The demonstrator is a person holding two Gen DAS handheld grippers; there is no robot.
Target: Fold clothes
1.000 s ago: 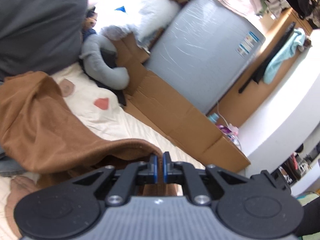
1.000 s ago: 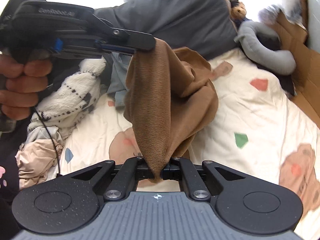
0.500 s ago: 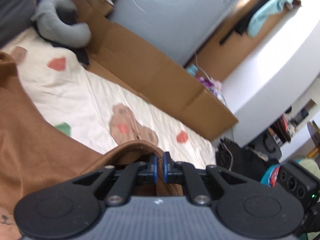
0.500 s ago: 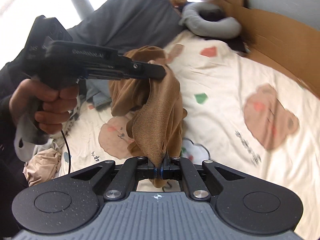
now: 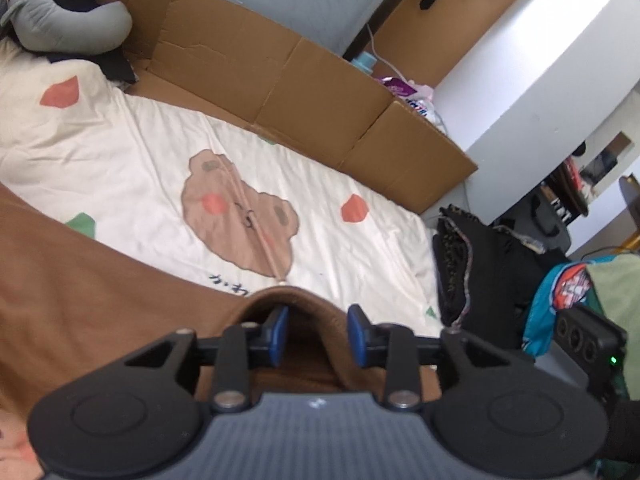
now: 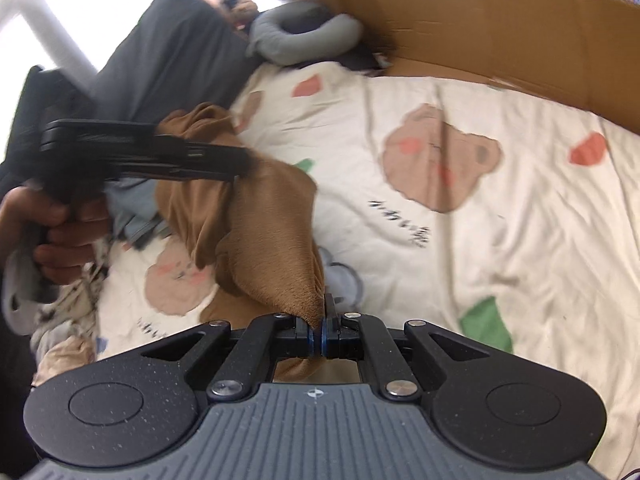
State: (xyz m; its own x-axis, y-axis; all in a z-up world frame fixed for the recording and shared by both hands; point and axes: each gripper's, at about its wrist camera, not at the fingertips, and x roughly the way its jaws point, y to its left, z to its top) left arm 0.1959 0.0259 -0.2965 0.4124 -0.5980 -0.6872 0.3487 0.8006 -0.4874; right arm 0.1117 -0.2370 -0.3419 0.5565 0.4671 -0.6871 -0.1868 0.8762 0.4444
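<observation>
A brown fleece garment (image 5: pixel 80 300) hangs bunched above the bear-print bed sheet (image 5: pixel 168 148). In the left wrist view my left gripper (image 5: pixel 318 334) is open, its blue pads (image 5: pixel 278 334) spread apart, and a rounded fold of the brown cloth sits loose between them. My right gripper (image 6: pixel 322 336) is shut on a corner of the brown garment (image 6: pixel 272 240). In the right wrist view the left gripper (image 6: pixel 236 162) shows side-on and blurred, held by a hand (image 6: pixel 60 236), its tip against the top of the cloth.
A cardboard wall (image 5: pixel 280 72) runs along the bed's far side. A grey neck pillow (image 5: pixel 68 24) and a dark pillow (image 6: pixel 168 60) lie at the head. Black clothes (image 5: pixel 480 264) are piled off the bed's end, and other laundry (image 6: pixel 64 340) lies at the left.
The left gripper, shut on the brown garment before, has opened its pads. Both views have swung along the bed toward its foot. The right gripper keeps its grip.
</observation>
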